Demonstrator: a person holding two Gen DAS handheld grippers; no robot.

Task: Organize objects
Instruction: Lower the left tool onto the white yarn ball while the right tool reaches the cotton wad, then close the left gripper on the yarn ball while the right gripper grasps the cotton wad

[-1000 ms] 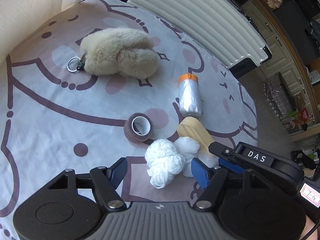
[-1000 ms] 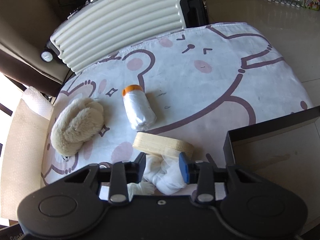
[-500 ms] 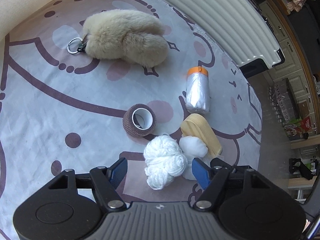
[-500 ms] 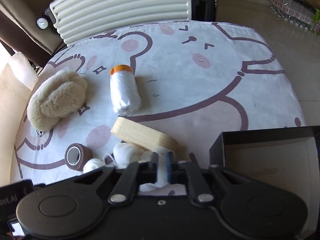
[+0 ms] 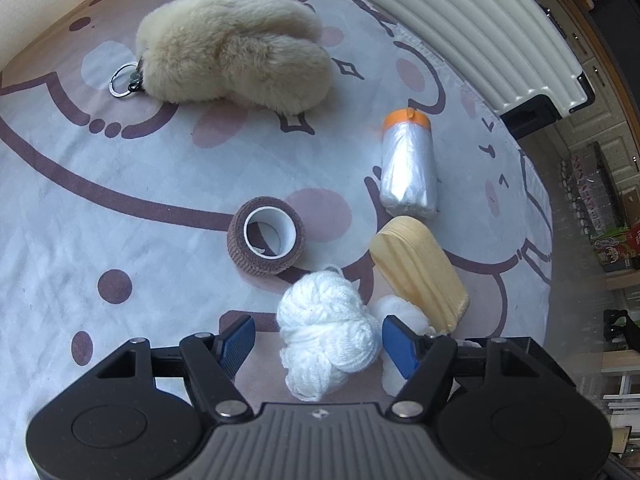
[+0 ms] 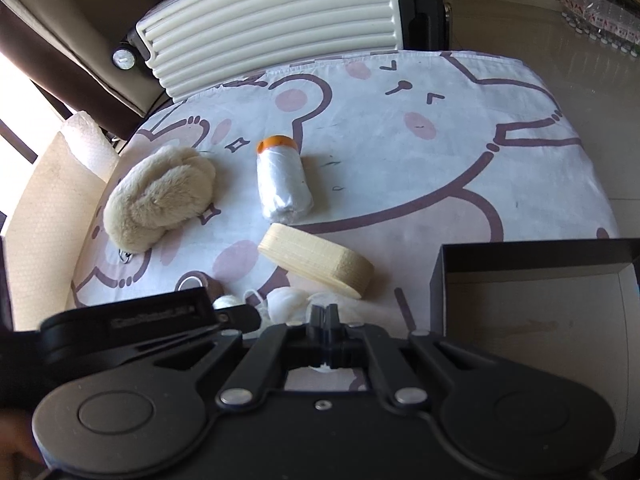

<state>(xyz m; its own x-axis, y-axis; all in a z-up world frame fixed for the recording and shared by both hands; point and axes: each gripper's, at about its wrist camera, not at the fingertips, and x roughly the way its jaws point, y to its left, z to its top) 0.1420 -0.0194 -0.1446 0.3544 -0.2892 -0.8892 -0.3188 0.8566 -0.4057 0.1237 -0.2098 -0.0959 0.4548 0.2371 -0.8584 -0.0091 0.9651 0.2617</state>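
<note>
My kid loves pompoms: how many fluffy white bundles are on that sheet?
3: a white yarn skein between the open left gripper's fingers, a white ball beside it, a second ball at the shut right gripper's tips. More may be hidden.

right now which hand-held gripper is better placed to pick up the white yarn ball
Left. The left hand-held gripper is open with the fluffy white yarn ball already between its blue pads, not yet pressed. The right hand-held gripper is shut, pinching a thin bit of white material, so it isn't free.

Both wrist cameras look steeply down from close above the cartoon-print sheet (image 5: pixel 100 208), each over its own tool. They face the cream suitcase (image 6: pixel 280 28) at the far edge and share the sheet's middle, the left view nearer.
</note>
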